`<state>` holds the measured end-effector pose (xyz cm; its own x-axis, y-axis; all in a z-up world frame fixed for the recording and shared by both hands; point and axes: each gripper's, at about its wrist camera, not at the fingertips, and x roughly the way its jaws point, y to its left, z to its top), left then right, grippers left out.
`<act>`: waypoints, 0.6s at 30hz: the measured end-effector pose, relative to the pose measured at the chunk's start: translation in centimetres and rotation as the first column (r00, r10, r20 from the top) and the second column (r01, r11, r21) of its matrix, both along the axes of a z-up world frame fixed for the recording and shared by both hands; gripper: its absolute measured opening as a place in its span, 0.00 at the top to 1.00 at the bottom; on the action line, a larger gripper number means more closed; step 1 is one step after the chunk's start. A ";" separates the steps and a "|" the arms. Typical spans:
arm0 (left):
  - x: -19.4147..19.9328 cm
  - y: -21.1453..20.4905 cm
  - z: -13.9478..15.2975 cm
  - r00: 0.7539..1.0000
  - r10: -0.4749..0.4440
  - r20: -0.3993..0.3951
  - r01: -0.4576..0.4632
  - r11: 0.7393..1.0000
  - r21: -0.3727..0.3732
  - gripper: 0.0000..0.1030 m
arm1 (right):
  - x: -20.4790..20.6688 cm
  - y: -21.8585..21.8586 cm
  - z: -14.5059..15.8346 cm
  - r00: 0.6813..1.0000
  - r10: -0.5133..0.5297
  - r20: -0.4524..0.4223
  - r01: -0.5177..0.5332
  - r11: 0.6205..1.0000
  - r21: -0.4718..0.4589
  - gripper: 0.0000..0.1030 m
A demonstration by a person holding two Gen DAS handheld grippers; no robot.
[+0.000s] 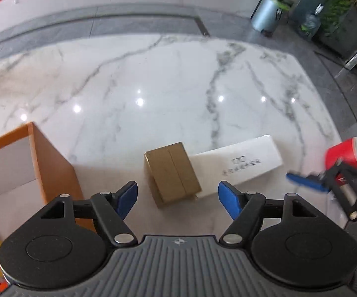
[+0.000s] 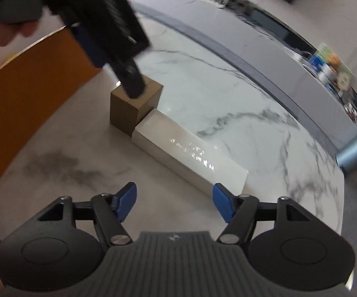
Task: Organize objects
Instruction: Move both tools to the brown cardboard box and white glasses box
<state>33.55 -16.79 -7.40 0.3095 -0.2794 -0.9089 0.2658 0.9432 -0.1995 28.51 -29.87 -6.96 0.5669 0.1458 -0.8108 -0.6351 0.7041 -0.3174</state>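
Fingers of the left gripper [image 1: 177,199] stood wide and empty above the brown box [image 1: 172,174]. Right gripper [image 2: 174,202] likewise gaped, the white box [image 2: 191,152] at its twelve o'clock. Judged step: approach; next, descent and closure, orange bin [image 1: 52,163] at nine o'clock.

White marble table [image 1: 168,79] with grey veins, glossy, dotted with lamp reflections. Near the left edge, an orange box [image 1: 52,163] with a white inside, standing open. Just right of it, apart, a small brown cardboard box [image 1: 172,174]. Touching that one's right side, a long white box [image 1: 242,163] with a spectacles mark and small print, lying flat and slanting toward the right edge. At the right edge, a red cup [image 1: 346,154] tipped sideways; contact with the marble cannot be told.
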 end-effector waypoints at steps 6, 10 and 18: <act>1.9 0.7 -2.4 0.995 0.010 -0.099 -0.015 0.999 -0.046 0.23 | 4.3 2.1 -0.8 0.973 0.218 -0.080 -0.228 0.962 -0.149 0.21; 2.6 1.3 -3.1 0.990 0.003 -0.138 -0.013 0.997 -0.075 0.31 | 6.3 2.6 -2.2 0.944 0.290 -0.156 -0.318 0.928 -0.196 0.21; 2.3 1.0 -2.8 0.984 -0.087 -0.154 0.077 0.995 -0.068 0.36 | 8.5 3.1 -3.8 0.886 0.363 -0.289 -0.431 0.875 -0.222 0.14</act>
<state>35.82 -15.75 -10.18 0.1383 -0.3546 -0.9247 0.3022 0.9043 -0.3015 37.06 -26.72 -10.81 0.2991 0.0732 -0.9514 -0.9209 0.2832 -0.2678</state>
